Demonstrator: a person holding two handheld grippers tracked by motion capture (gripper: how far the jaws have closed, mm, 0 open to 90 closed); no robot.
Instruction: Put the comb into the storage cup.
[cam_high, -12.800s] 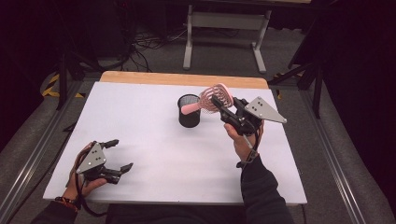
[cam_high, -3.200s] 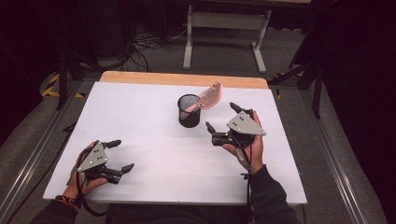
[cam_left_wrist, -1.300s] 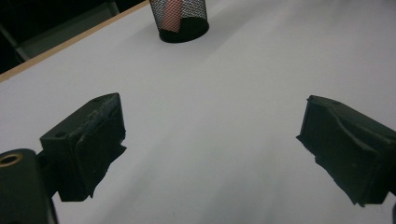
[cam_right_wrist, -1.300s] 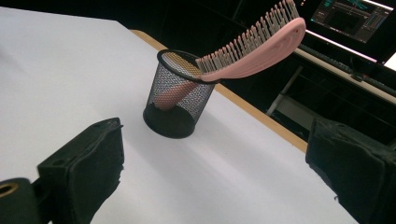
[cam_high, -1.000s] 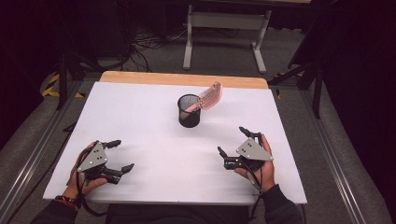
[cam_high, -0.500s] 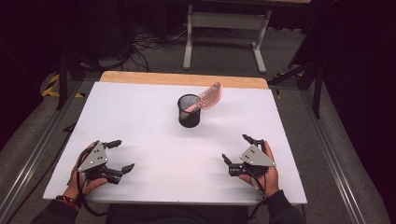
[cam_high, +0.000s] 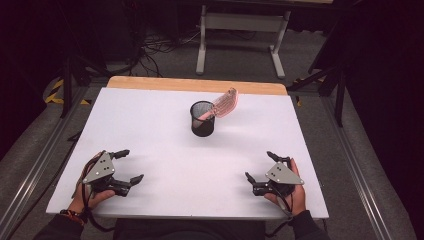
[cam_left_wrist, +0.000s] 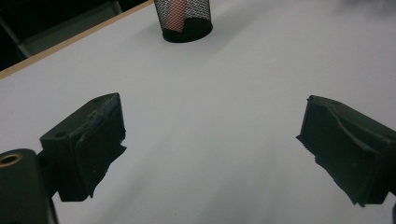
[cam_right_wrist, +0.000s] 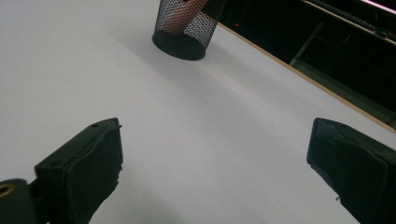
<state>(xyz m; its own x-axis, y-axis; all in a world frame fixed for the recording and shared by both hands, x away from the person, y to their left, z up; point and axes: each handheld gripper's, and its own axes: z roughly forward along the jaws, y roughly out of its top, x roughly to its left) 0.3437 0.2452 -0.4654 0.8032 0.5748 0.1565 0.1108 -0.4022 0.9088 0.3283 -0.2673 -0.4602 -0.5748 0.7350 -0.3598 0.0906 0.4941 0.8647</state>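
White tabletop (cam_high: 165, 135), matte, with a bare wooden strip along the far edge.

Near edge, left: left gripper (cam_high: 126, 166) in the person's left hand (cam_high: 90, 192), resting low at the table's near left corner. Jaws stand wide apart with nothing between them; the left gripper view confirms bare table in the gap.

Near edge, right: right gripper (cam_high: 264, 167) in the right hand (cam_high: 292, 192), resting low at the near right corner. Jaws likewise spread wide, holding nothing; the right gripper view shows bare white surface between them.

Change from earlier frames: 12.8 s ago the right gripper was raised beside the cup, at the brush. It has since drawn back toward the person and come down to the near right corner. The left gripper has kept its place throughout.

Middle to far centre: black mesh cup (cam_high: 202, 118), upright, well apart from both grippers and roughly midway between them, farther up the table. Seen ahead of each gripper in its own view.

Contents: pink hairbrush (cam_high: 225, 105), handle down inside the cup, head leaning out over the rim to the right and away from the person.

Beyond the table: grey floor, cables, a pale metal stand (cam_high: 240, 22).
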